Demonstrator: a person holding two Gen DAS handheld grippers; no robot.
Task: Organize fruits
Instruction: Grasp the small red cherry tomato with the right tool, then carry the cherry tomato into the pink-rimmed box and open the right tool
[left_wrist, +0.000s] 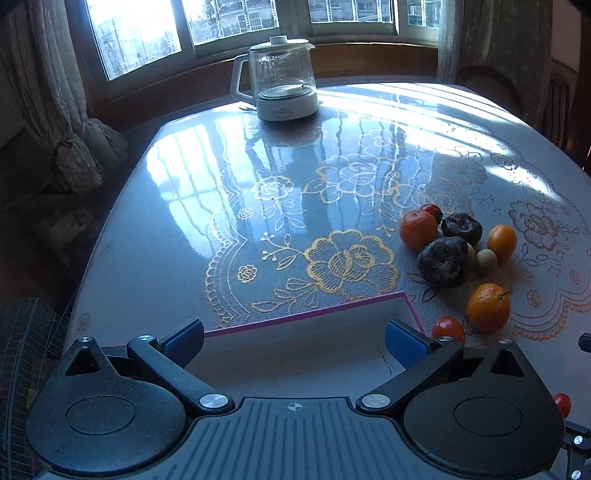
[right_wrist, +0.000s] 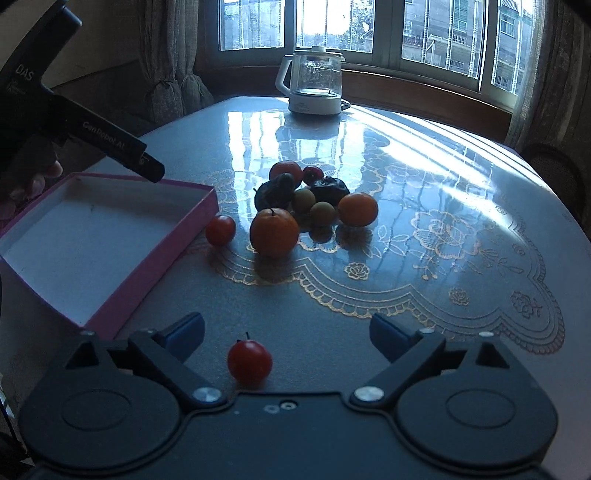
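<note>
Fruits lie heaped on the glossy floral counter (left_wrist: 258, 166) right of the left gripper (left_wrist: 293, 338), which gapes wide over a shallow pink-rimmed white cardboard box (left_wrist: 402, 306) holding nothing, while the right view shows the right gripper (right_wrist: 286, 334) spread open around a small round red cherry tomato (right_wrist: 249, 362), stem up, on the counter.

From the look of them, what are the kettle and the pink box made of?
Kettle: clear glass body, probably, as the window shows through it; white glossy handle, lid and base look plastic. Pink box: thin straight walls, matte white inside, likely cardboard.
</note>
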